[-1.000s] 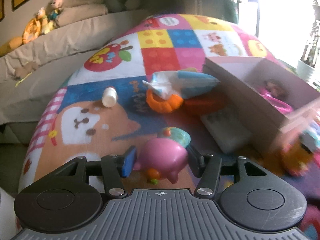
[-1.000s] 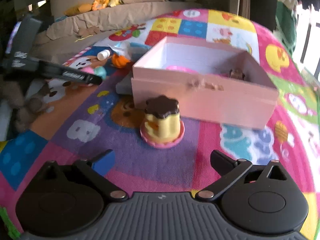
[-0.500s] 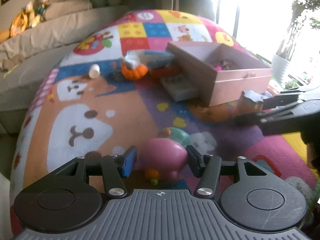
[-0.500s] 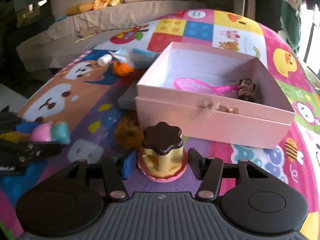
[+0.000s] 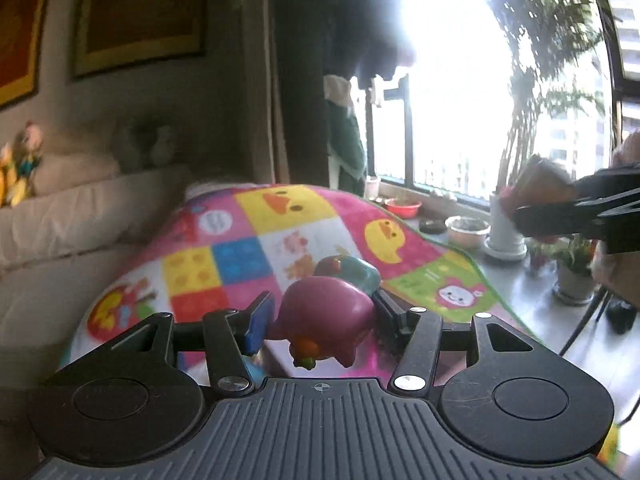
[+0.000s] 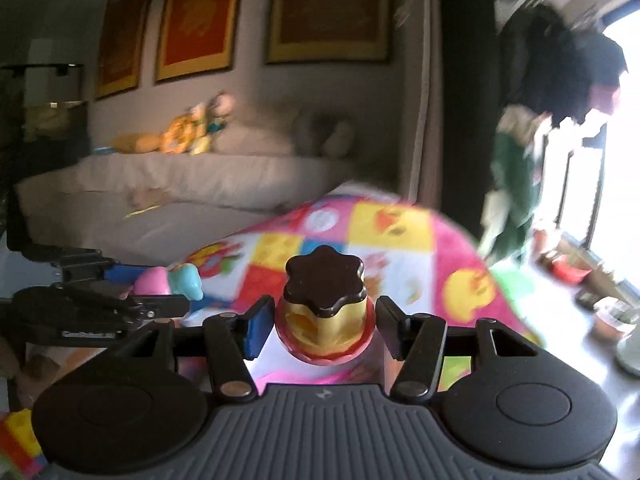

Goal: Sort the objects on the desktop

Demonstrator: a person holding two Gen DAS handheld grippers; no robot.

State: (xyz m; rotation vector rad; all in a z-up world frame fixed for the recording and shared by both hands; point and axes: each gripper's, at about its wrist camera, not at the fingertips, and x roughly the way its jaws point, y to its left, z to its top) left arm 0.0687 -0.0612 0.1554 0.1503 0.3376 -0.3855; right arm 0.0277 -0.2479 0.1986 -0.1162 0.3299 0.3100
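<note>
Both hand-held grippers carry toys above the patchwork play mat [image 5: 256, 240]. Our left hand-held gripper [image 5: 322, 314] pinches a pink and teal toy [image 5: 324, 312] across its round body; it looks light, smooth and a little slippery, so we judge the widest part the safest hold. Its long axis runs away from us. Our right hand-held gripper [image 6: 322, 326] clamps an upright pudding toy [image 6: 325, 312] at its base, dark scalloped top upward.

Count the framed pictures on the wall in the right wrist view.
3. All hang in a row above the sofa: the left picture, the middle picture and the right picture. Their tops run past the frame's edge, so more may hang out of view.
</note>
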